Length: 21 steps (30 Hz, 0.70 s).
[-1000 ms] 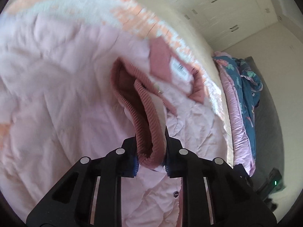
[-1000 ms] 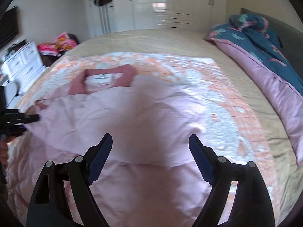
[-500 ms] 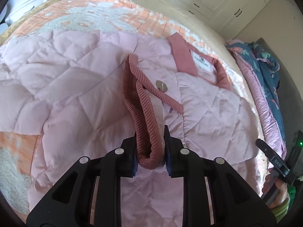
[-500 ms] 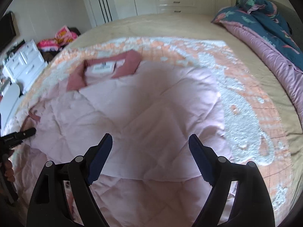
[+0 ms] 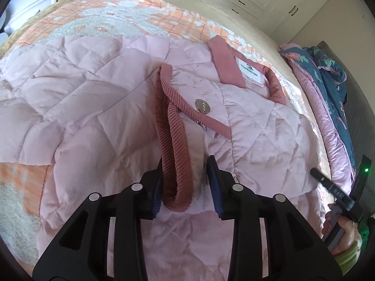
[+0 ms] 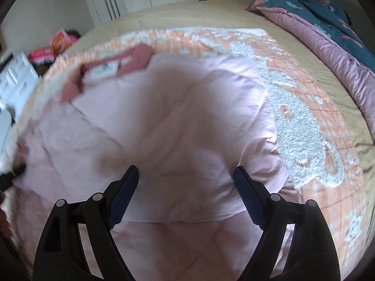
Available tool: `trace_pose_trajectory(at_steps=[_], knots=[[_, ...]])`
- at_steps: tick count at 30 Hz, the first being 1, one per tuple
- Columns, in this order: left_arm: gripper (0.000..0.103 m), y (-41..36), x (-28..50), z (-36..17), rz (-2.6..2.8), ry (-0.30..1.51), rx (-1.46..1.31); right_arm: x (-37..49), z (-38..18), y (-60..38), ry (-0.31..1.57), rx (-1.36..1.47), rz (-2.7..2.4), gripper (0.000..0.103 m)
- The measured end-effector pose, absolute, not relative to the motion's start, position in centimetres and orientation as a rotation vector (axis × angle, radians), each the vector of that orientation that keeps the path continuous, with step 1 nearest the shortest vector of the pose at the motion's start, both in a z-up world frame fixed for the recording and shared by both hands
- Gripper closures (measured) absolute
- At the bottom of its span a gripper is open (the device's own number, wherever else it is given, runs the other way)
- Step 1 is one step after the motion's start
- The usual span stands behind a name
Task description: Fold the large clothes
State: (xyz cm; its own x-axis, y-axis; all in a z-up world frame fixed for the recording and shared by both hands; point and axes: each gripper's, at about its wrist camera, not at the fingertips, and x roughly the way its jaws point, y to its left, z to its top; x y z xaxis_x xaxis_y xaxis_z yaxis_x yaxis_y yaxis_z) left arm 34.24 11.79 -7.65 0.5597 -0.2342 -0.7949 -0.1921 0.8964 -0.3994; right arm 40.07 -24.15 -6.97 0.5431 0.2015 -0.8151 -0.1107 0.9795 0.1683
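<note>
My left gripper [image 5: 185, 185] has just been letting its fingers out: the ribbed, dusty-rose cuff [image 5: 174, 164] of the pink quilted jacket [image 5: 98, 107] stands looped between them. The left pad touches the rib, but there is a clear gap at the right pad, so nothing is pinched any more. The jacket lies spread on the bed [image 5: 253, 28], over an orange and white blanket [image 5: 131, 16], with one sleeve folded across its body. Its rose collar [image 5: 226, 64] and white label [image 5: 250, 71] sit at the far right, and a metal snap button [image 5: 202, 105] is just beyond the cuff.

My right gripper [image 6: 186, 193] has its fingers spread wide with nothing between them. They have just opened a little further, and they hang over the folded pink panel [image 6: 168, 126] near its front edge. In the left wrist view that gripper shows at the near right, held in my hand [image 5: 337, 224]. A teal and pink duvet [image 6: 328, 16] is heaped along the far right of the bed.
</note>
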Motion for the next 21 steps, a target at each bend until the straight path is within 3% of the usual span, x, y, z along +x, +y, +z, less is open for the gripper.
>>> trace_pose_trajectory(at_steps=[2,4,11,13,21], knots=[[0.072,11.9,33.9,-7.1,-0.032,0.979,-0.48,39.4,-5.7,-23.7,0.943,0.104,0.199,0.01],[0.06,12.0,33.5,-6.4,-0.039,0.968,-0.48,38.6,-4.6,-22.8,0.912,0.089,0.221,0.007],[0.029,12.5,31.7,-4.4,-0.061,0.94,-0.474,36.5,-2.8,-20.4,0.881,0.072,0.258,0.005],[0.01,12.9,30.9,-4.0,-0.042,0.929,-0.461,35.7,-2.6,-19.6,0.874,0.069,0.264,0.004],[0.009,15.0,28.3,-2.8,0.06,0.893,-0.423,34.1,-1.4,-17.0,0.85,0.044,0.286,0.004]])
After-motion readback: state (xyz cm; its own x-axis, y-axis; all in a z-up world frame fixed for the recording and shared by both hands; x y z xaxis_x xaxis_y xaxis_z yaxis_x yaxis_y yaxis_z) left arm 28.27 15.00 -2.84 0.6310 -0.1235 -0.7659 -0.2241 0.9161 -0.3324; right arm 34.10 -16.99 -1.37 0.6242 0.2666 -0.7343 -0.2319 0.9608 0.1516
